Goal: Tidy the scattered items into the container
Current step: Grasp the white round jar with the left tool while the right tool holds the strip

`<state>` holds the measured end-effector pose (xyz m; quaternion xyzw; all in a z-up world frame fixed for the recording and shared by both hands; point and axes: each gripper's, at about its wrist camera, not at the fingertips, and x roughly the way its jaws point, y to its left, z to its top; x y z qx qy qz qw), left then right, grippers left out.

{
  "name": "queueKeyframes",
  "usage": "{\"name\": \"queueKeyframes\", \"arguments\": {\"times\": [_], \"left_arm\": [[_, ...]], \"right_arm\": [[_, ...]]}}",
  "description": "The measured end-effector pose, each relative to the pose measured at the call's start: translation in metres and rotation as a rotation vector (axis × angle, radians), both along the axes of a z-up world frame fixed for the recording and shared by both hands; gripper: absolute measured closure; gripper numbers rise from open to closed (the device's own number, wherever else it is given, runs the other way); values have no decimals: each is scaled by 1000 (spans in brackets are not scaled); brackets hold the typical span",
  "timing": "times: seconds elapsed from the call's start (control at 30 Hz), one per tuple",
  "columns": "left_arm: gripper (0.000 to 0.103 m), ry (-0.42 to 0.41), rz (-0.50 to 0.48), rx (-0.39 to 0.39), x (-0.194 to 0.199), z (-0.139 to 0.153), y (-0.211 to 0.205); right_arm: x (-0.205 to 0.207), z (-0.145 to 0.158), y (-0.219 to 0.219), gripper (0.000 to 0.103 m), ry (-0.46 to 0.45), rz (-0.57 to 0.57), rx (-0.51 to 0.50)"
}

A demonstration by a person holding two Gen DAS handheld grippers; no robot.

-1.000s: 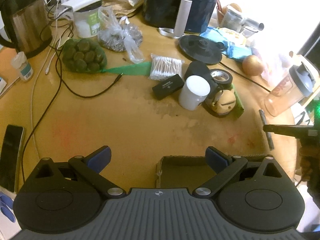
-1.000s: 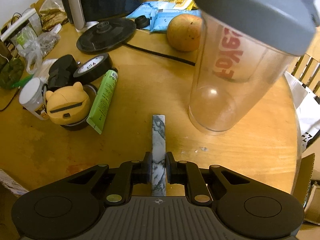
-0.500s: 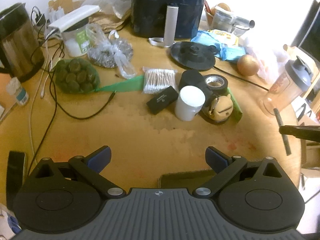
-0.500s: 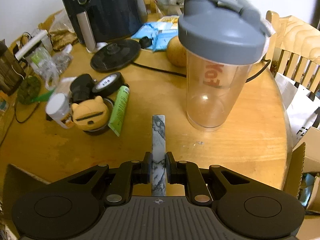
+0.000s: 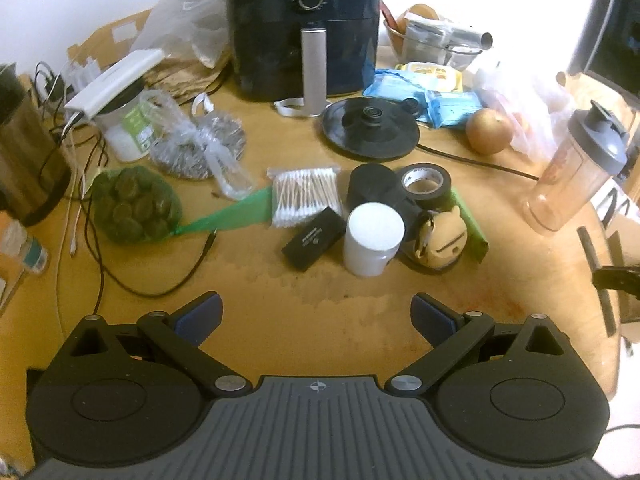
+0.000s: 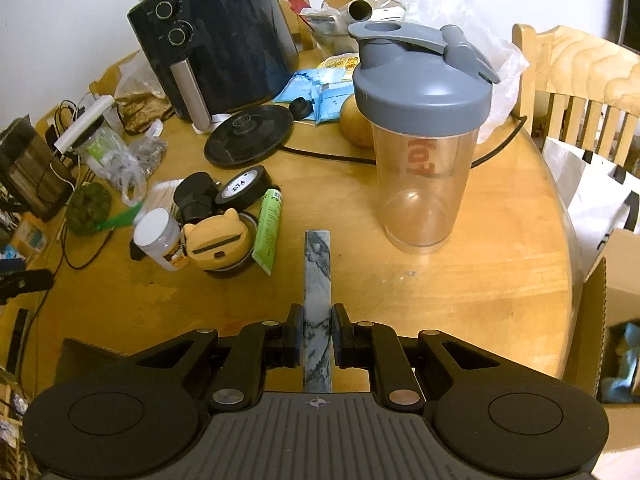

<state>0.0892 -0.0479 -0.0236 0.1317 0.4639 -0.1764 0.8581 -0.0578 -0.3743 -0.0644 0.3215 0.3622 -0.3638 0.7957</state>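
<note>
My right gripper (image 6: 316, 334) is shut on a grey marbled flat bar (image 6: 318, 276) and holds it above the wooden table (image 6: 460, 280); it also shows edge-on in the left wrist view (image 5: 592, 248). My left gripper (image 5: 316, 312) is open and empty above the table. Ahead of it lie a white jar (image 5: 374, 240), a black case (image 5: 314, 238), cotton swabs (image 5: 306, 196), black tape (image 5: 426, 180), a yellow bear-shaped case (image 5: 442, 240) and a green tube (image 6: 270, 230). A dark corner of the cardboard container (image 6: 86, 356) shows at the lower left of the right wrist view.
A clear shaker bottle (image 6: 424, 140) stands right of the bar. An air fryer (image 5: 304, 28), kettle base (image 5: 372, 128), kettle (image 5: 24, 148), bagged items (image 5: 132, 204), cables and an onion (image 5: 488, 132) crowd the back. A chair (image 6: 580, 80) and open box (image 6: 600, 312) are at the right.
Both grippers have risen and pulled back, so more of the table shows. The right gripper still holds the bar. The cardboard container has dropped out of the left wrist view.
</note>
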Motion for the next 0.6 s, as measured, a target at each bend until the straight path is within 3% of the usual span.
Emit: {"name": "queueKeyframes", "arguments": {"times": [0.33, 0.4, 0.6], "left_arm": [[1, -14, -84, 24, 19, -14, -27], [16, -9, -105, 25, 23, -18, -31], [19, 16, -150, 40, 37, -32, -44]], "right_arm": [[-14, 0, 14, 86, -12, -84, 26], [-18, -1, 17, 86, -13, -99, 31], [-28, -4, 23, 86, -15, -144, 45]]}}
